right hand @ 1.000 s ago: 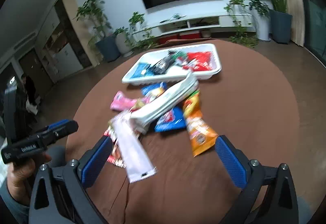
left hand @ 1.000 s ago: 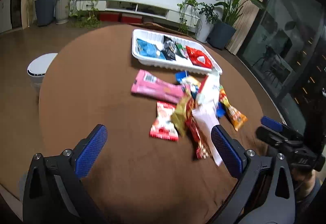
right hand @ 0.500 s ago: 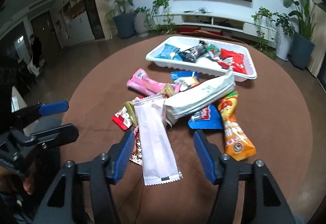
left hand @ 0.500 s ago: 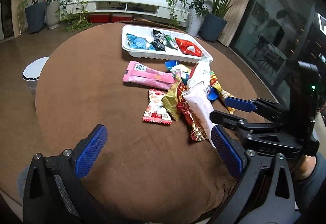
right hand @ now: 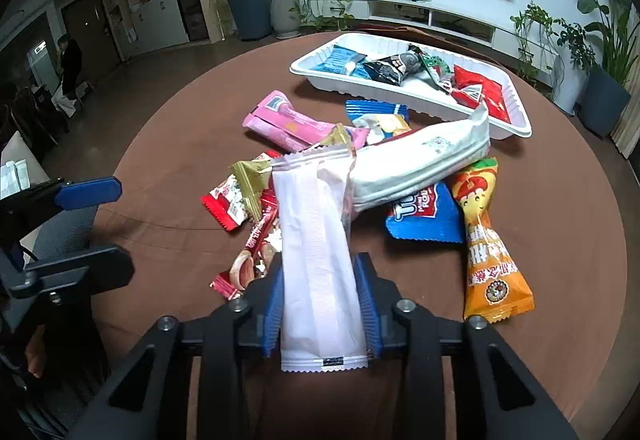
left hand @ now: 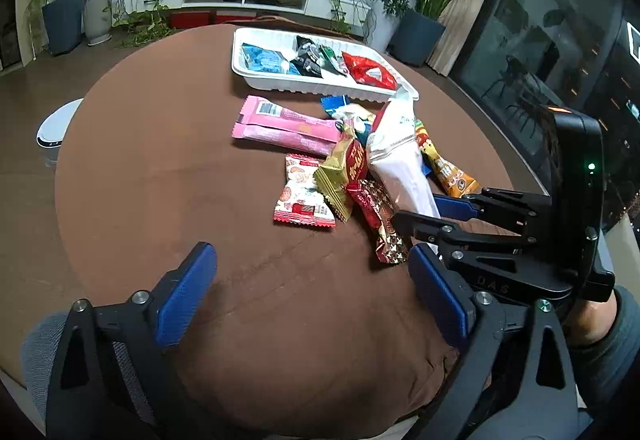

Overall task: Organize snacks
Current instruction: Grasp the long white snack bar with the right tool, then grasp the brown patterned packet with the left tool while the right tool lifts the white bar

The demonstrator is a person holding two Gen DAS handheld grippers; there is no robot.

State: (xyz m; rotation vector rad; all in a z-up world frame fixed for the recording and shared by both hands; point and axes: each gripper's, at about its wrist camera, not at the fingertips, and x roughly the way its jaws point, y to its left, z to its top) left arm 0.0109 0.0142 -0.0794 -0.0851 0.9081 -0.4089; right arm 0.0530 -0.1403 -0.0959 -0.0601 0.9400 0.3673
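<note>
Right gripper (right hand: 320, 304): we are closing its jaws on the near end of the pale pink wrapper (right hand: 316, 240); pads flank it.
Left gripper (left hand: 312, 292): wide, narrowing slightly, nothing between.
Technique: we should squeeze squarely, lift clear of the pile, then carry to the white tray (right hand: 516, 120).
Surface: round brown table (left hand: 160, 160); living room, plants.

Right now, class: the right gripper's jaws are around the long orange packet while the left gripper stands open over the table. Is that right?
Not quite. The right gripper is closing its jaws on the pale pink-white packet, not the orange packet, which lies untouched beside it, as the right wrist view shows. The left gripper does stand open, holding nothing, over the table.
</note>
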